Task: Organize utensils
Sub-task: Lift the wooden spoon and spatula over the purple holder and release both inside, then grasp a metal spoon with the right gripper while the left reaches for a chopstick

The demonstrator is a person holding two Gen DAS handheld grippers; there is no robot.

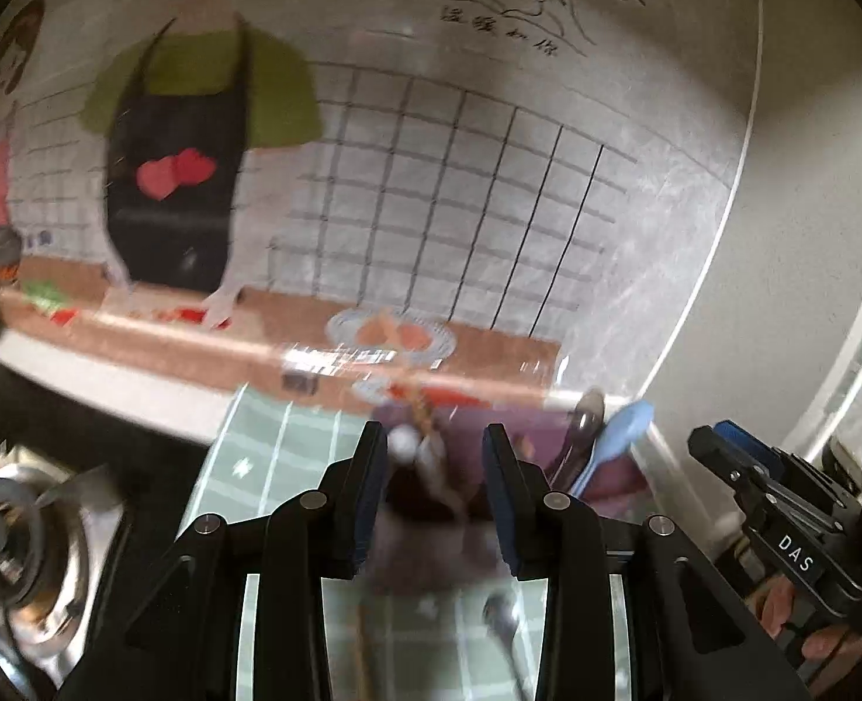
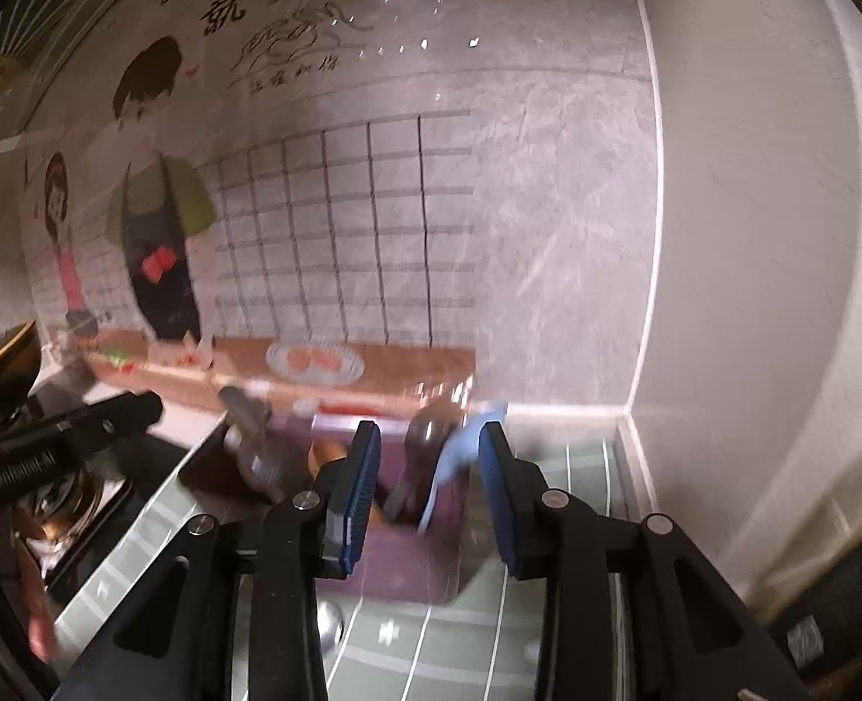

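A purple utensil holder [image 1: 618, 485] [image 2: 395, 561] stands on a green lined mat [image 1: 279, 444] [image 2: 577, 467] by the wall. A light blue spoon [image 1: 612, 444] [image 2: 460, 450] and a dark metal spoon [image 1: 582, 420] [image 2: 425, 438] lean in it, and another blurred dark utensil [image 2: 249, 426] sits at its left. A metal spoon [image 1: 501, 613] [image 2: 328, 625] lies on the mat in front. My left gripper [image 1: 433, 438] is open just short of the holder, with nothing between its pads. My right gripper [image 2: 429, 432] is open too, facing the two spoons without touching them.
A steel gas burner [image 1: 10, 531] sits left of the mat. A glossy cartoon poster [image 1: 372, 187] covers the wall behind, and the room corner [image 2: 647, 233] closes in on the right. Each gripper shows at the edge of the other's view, with fingers of a hand [image 1: 781, 607].
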